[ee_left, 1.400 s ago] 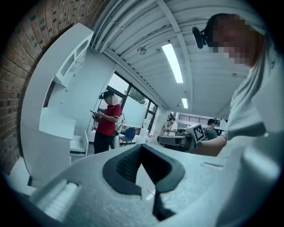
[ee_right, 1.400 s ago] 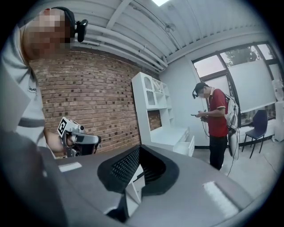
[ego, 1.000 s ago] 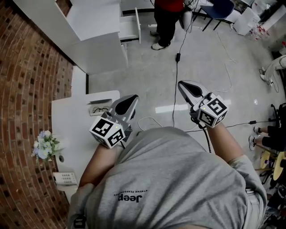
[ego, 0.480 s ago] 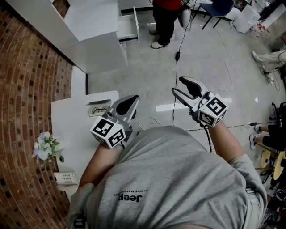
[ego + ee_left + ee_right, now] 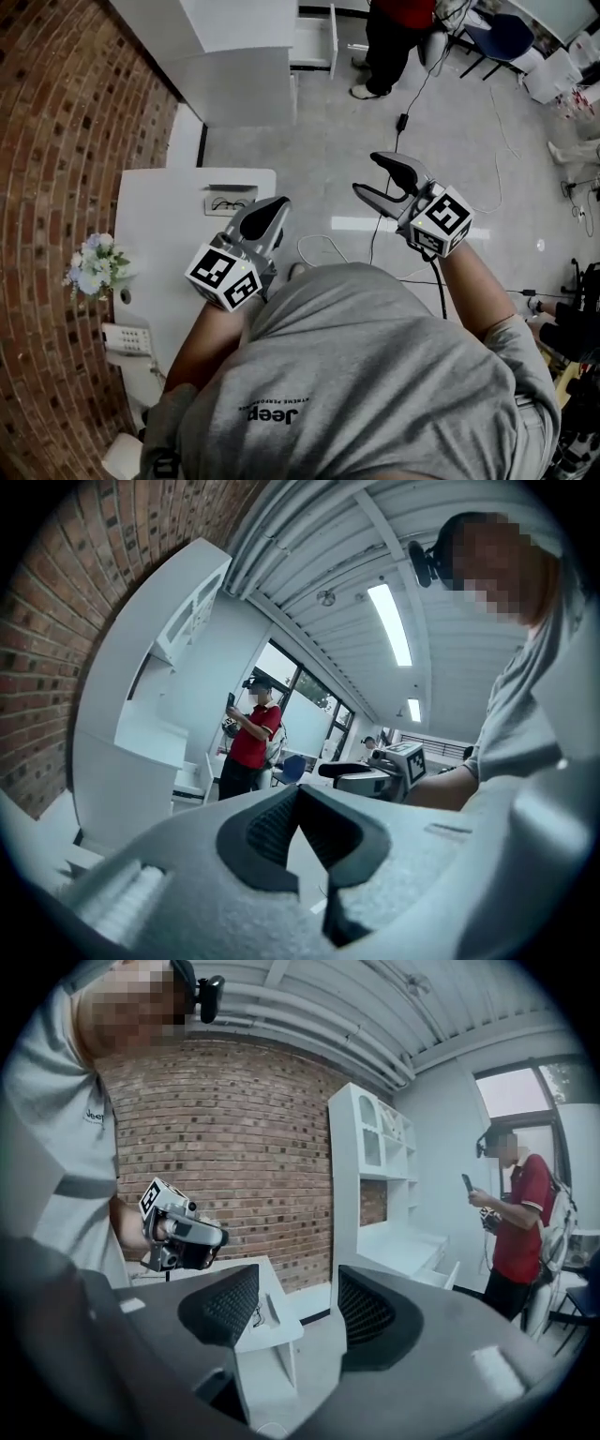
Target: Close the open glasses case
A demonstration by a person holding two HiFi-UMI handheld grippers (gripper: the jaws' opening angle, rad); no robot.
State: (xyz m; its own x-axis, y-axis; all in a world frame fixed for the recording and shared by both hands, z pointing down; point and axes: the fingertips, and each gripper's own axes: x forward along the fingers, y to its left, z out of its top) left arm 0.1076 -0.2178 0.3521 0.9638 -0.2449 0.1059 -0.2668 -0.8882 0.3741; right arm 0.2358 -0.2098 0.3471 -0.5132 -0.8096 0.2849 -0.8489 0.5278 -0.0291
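Note:
The open glasses case lies on the far part of the white table, with a pair of glasses inside it. My left gripper hovers just right of the case, over the table's edge, its jaws shut and empty. My right gripper is held over the floor, well to the right of the table. Its jaws have just been opening, and they hold nothing. In the right gripper view the case shows far off between the open jaws, and the left gripper is at the left.
A vase of flowers and a white desk phone stand on the table's near left, against the brick wall. A white shelf unit stands beyond the table. A person in a red top stands behind it. A cable runs across the floor.
My right gripper's jaws have gone from shut to open, and it has swung left toward the table. The left gripper has shifted a little and stays shut. The case has not moved.

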